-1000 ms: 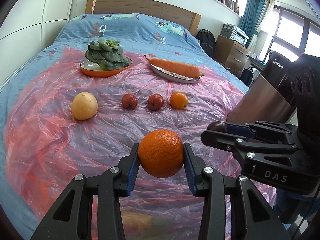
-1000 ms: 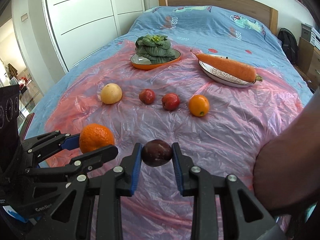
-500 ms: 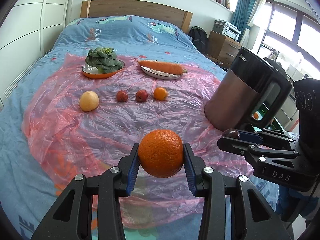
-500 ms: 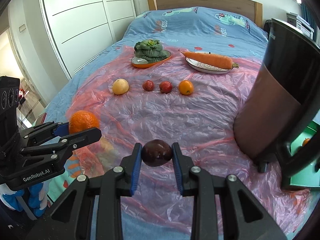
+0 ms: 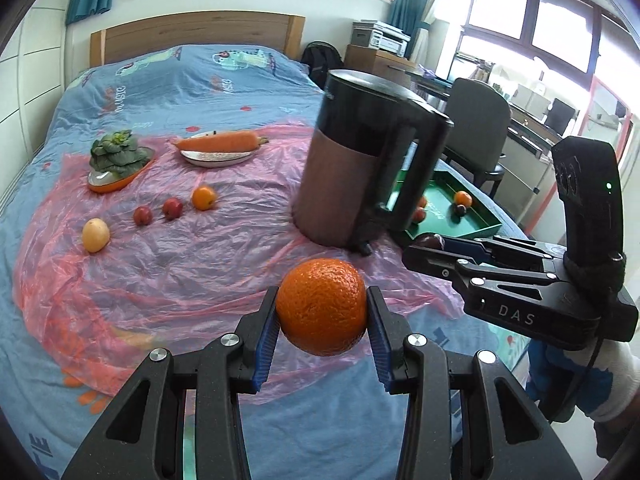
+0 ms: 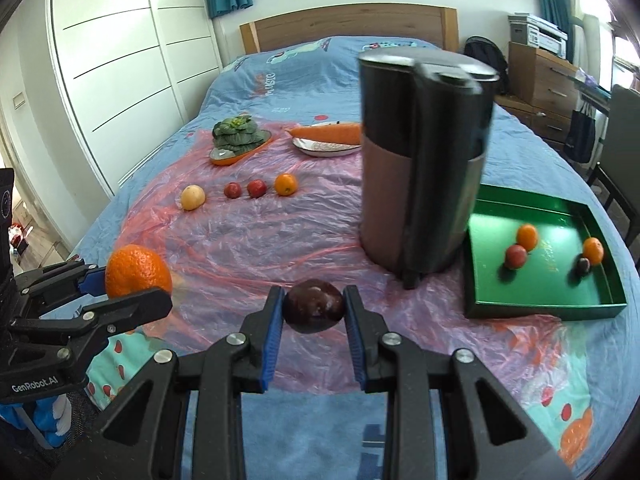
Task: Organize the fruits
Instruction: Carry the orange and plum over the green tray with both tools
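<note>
My left gripper (image 5: 322,318) is shut on a large orange (image 5: 321,306), held above the bed's near edge; the orange (image 6: 138,271) also shows at the left of the right wrist view. A dark plum (image 6: 314,305) sits squeezed in my right gripper (image 6: 314,308), and the plum (image 5: 430,241) peeks out at that gripper's tip in the left wrist view. To the right lies a green tray (image 6: 600,304) holding several small fruits. On the pink plastic sheet (image 5: 224,256) a yellow fruit (image 5: 95,235), two red fruits (image 5: 142,215) and a small orange (image 5: 204,197) lie in a row.
A tall dark jug with a handle (image 6: 424,160) stands between the fruit row and the tray. At the back sit a plate of greens (image 5: 118,164) and a plate with a carrot (image 5: 220,146). A chair (image 5: 476,120) and drawers stand beyond the bed's right side.
Both grippers have pulled back and up from the fruit row and swung right with their fruits. The jug and the green tray have come into view.
</note>
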Demonstrator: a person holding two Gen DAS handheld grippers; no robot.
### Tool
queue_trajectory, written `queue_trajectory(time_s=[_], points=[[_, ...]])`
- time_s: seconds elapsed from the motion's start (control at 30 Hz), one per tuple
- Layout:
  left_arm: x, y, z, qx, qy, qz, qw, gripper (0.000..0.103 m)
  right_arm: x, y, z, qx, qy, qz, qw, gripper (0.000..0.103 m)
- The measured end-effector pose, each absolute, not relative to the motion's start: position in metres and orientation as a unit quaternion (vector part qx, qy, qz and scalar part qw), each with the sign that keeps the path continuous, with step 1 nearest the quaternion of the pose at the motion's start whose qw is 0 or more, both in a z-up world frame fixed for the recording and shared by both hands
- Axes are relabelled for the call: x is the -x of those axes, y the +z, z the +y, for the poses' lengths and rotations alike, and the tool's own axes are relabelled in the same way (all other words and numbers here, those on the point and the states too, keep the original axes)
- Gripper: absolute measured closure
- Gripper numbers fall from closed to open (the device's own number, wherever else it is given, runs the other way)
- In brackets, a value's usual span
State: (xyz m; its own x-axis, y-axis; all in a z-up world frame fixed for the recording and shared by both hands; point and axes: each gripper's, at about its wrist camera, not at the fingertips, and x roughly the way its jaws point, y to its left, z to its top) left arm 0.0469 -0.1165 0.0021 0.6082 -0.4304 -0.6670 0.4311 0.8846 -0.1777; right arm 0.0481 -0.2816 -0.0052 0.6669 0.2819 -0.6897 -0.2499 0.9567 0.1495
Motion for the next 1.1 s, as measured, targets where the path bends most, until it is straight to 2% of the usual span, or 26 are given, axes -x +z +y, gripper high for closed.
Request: queue_trajectory(time_s=[0.33,0.63,1.1], points=[[-0.049,0.012,-0.226,-0.055,-0.319,0.366,0.873,0.067,-0.047,-0.003,-0.392,-0.064,0.061,0.358,0.929,0.092],[-0.085,0.002,-0.318,-0.088,-0.352,0.363,0.858,0.067,-0.076,-0.018,-0.484,-0.097,-0.001,0.339,0.936,0.092],[-0.171,-0.047,-0.426,-0.127,-0.360,0.380,0.843,0.067,-0.202,-0.053,-0.581,-0.085,-0.022,0.369,0.925,0.092]])
